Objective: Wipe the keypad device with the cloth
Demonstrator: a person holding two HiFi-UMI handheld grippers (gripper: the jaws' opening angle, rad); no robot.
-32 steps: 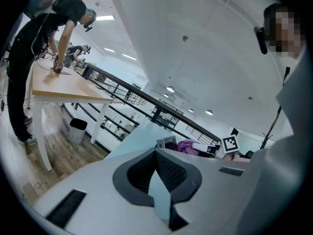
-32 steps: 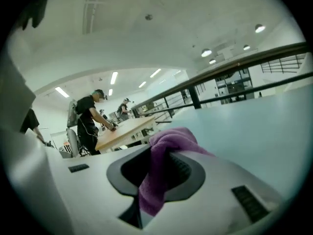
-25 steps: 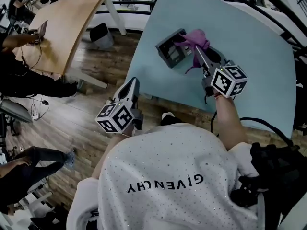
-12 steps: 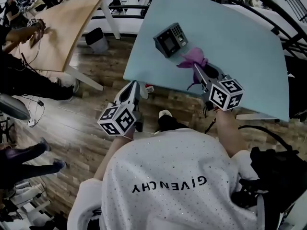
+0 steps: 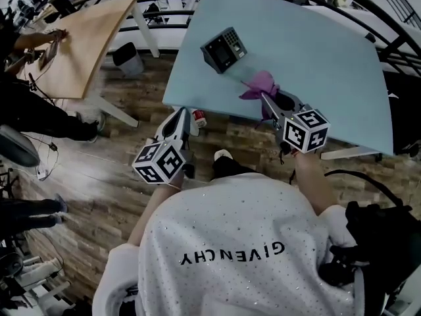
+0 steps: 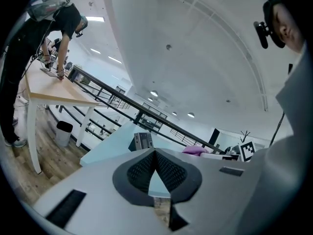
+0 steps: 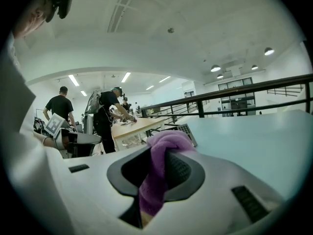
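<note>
Status, all positions relative to the keypad device [image 5: 223, 49]:

- Device sits on the light-blue table [image 5: 316, 58], towards its near-left corner, keypad and screen face tilted up. Nothing is touching it.
- Right gripper [image 5: 268, 101]: down-right of the device, nearer the wearer, over the table's near edge. Jaws clamped on the purple cloth [image 5: 261, 83]. In the right gripper view the cloth runs down between the pads and bunches out past the tips.
- The cloth bunch is near the device but clearly apart from it, with bare tabletop between them. No wiping contact.
- Left gripper [image 5: 177, 120]: down-left of the device, off the table edge and over the wood floor [image 5: 131, 143]. The left gripper view shows the pad tips pressed together with nothing held; only a narrow V gap behind them, with the blue tabletop visible through it.
- From the left gripper view the device is straight ahead past the tips, and the cloth is to its right.
- Small red-and-white item [image 5: 197, 117] just beside the left gripper's tip, below the device. Possibly a can, but it is too small to confirm.
- Far left of the device: a wooden table [image 5: 85, 38] with people working at it, and a dark bin [image 5: 125, 56] between it and the blue table.
</note>
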